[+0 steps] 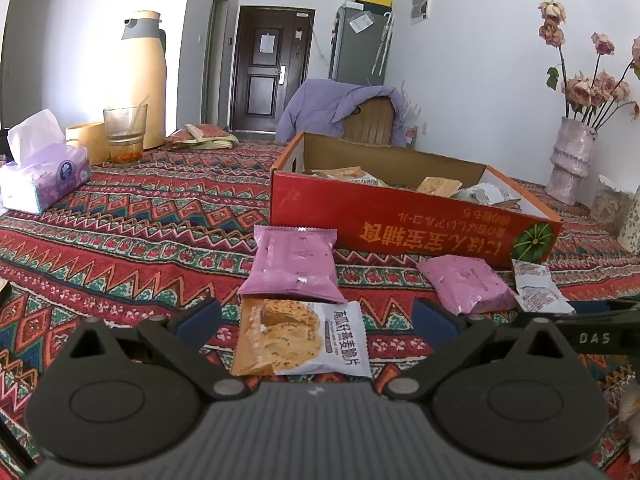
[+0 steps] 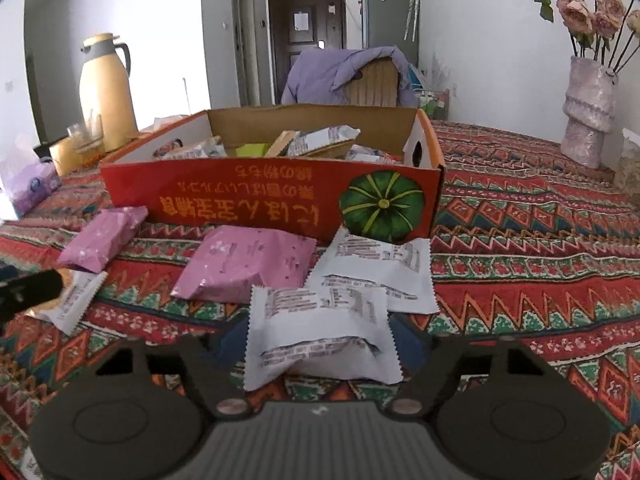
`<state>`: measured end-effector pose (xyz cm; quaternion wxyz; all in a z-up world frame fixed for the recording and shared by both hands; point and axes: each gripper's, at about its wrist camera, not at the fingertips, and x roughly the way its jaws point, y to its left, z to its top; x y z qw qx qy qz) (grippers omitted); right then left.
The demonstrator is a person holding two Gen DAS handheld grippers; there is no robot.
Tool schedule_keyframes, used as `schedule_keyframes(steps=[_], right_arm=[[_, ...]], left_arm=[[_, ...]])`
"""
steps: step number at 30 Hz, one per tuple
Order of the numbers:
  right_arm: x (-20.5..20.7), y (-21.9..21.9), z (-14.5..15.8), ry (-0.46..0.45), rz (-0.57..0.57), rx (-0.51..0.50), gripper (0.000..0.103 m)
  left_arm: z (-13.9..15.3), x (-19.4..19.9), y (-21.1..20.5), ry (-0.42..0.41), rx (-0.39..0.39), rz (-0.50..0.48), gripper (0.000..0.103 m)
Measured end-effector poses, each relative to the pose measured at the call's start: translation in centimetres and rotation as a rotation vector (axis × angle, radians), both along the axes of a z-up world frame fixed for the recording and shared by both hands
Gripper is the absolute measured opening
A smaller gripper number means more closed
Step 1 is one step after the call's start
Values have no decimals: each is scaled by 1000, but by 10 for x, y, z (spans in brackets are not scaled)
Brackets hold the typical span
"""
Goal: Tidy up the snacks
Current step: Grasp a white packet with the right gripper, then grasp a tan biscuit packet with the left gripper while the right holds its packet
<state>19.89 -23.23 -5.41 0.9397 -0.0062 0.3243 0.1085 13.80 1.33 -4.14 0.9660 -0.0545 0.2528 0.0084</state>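
Observation:
My left gripper [image 1: 314, 318] stands open low over the patterned cloth, with an oat crisp packet [image 1: 300, 336] lying flat between its fingers, untouched. Beyond it lie two pink packets [image 1: 294, 264] [image 1: 466, 284]. My right gripper [image 2: 320, 340] is shut on a white snack packet [image 2: 320, 320], whose sides buckle against the blue pads [image 2: 232, 340]. Another white packet [image 2: 380, 268] and a pink packet [image 2: 248, 264] lie just ahead. The red cardboard box [image 2: 240, 196] behind them holds several snacks.
A yellow thermos [image 1: 140, 80], a glass [image 1: 125, 136] and a tissue pack [image 1: 44, 172] stand at the back left. A vase of dried flowers [image 1: 570, 160] is at the right. A chair draped in purple cloth [image 1: 340, 108] stands behind the box [image 1: 400, 216].

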Motion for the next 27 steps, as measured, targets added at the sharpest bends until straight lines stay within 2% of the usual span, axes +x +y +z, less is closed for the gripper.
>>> schedule_keyframes(steps=[3,5,9,15,19,27], right_arm=[[-3,-3,1,-30,-3,22,66],[-5,-7,2,-42,-14,42,64],[-10,-15,5,-81,-28,93,63],[-13,-17,7,-105,-26,109,63],[-14,-19,7,-110,-27,120,63],[-15,-19,7,-111,-30,130,64]], left_arm=[[-1,3,-1,24,15,13,103],[-1,10,-2,74,31,27,103],[-1,27,0,166,61,59,103],[-3,45,4,259,57,82,103],[-9,50,0,293,62,78,103],[-12,49,-4,278,83,94,103]])
